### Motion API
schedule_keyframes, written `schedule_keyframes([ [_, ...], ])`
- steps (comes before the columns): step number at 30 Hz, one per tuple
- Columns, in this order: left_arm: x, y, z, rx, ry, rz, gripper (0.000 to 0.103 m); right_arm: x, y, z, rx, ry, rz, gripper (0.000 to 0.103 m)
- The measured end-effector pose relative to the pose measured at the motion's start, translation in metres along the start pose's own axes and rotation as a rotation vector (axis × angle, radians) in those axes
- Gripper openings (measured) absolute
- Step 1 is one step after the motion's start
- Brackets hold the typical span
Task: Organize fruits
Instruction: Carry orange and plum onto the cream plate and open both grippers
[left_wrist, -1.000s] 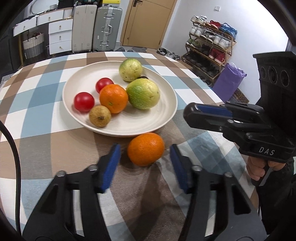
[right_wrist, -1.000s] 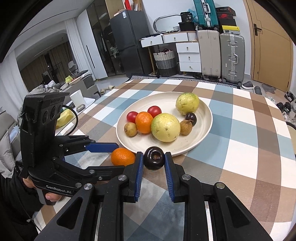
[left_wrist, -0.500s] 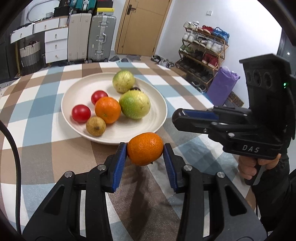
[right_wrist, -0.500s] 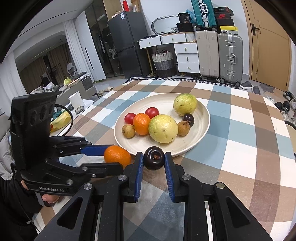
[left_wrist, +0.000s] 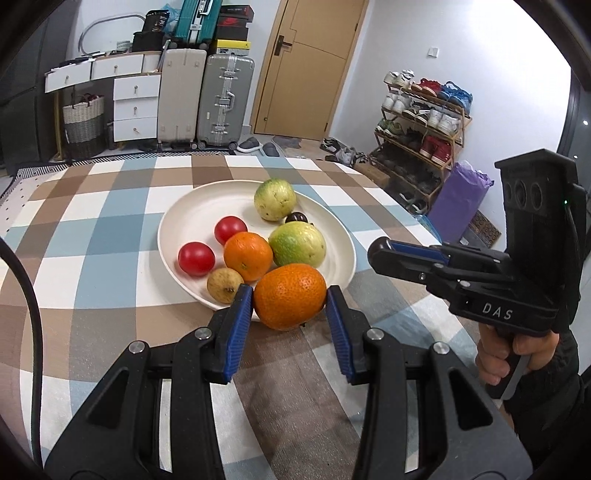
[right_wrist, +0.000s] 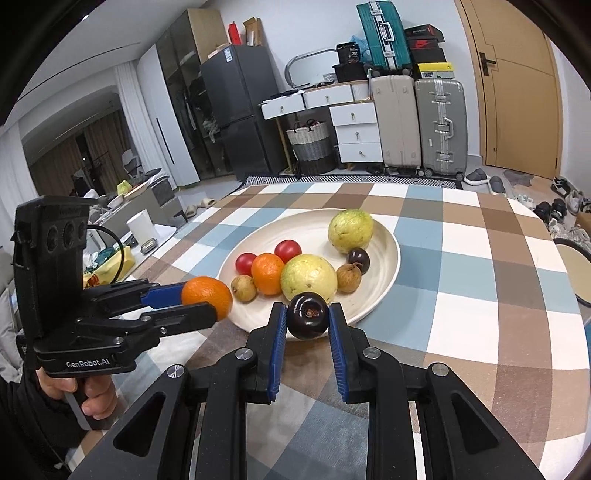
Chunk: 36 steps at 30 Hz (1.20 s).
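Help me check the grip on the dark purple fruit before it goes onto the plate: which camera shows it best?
The right wrist view: the dark purple fruit sits centred between the right gripper's blue pads, stem end up. The left wrist view shows that gripper only from the side, and the fruit is hidden there.

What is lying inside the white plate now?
The plate holds two guavas, two tomatoes, an orange, two small brown fruits and a dark plum. Anything behind the guavas is covered.
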<state>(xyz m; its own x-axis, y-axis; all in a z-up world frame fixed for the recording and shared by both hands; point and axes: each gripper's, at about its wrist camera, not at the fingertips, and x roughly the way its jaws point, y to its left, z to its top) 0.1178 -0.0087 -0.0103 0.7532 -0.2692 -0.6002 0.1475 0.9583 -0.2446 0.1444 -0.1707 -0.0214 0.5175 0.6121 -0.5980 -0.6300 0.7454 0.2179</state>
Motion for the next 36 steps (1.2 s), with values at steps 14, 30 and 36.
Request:
schedule_keyframes([
  [14, 0.016, -0.004, 0.006, 0.028, -0.035, 0.077, 0.038, 0.016, 0.009, 0.001, 0.011, -0.004, -0.011, 0.023],
  [30, 0.019, -0.002, 0.006, 0.021, -0.058, 0.1, 0.038, 0.024, 0.015, 0.0, 0.001, -0.008, -0.029, 0.025],
  [36, 0.013, 0.001, 0.004, 0.012, -0.083, 0.1, 0.048, 0.02, 0.015, 0.0, -0.008, -0.027, -0.043, 0.039],
])
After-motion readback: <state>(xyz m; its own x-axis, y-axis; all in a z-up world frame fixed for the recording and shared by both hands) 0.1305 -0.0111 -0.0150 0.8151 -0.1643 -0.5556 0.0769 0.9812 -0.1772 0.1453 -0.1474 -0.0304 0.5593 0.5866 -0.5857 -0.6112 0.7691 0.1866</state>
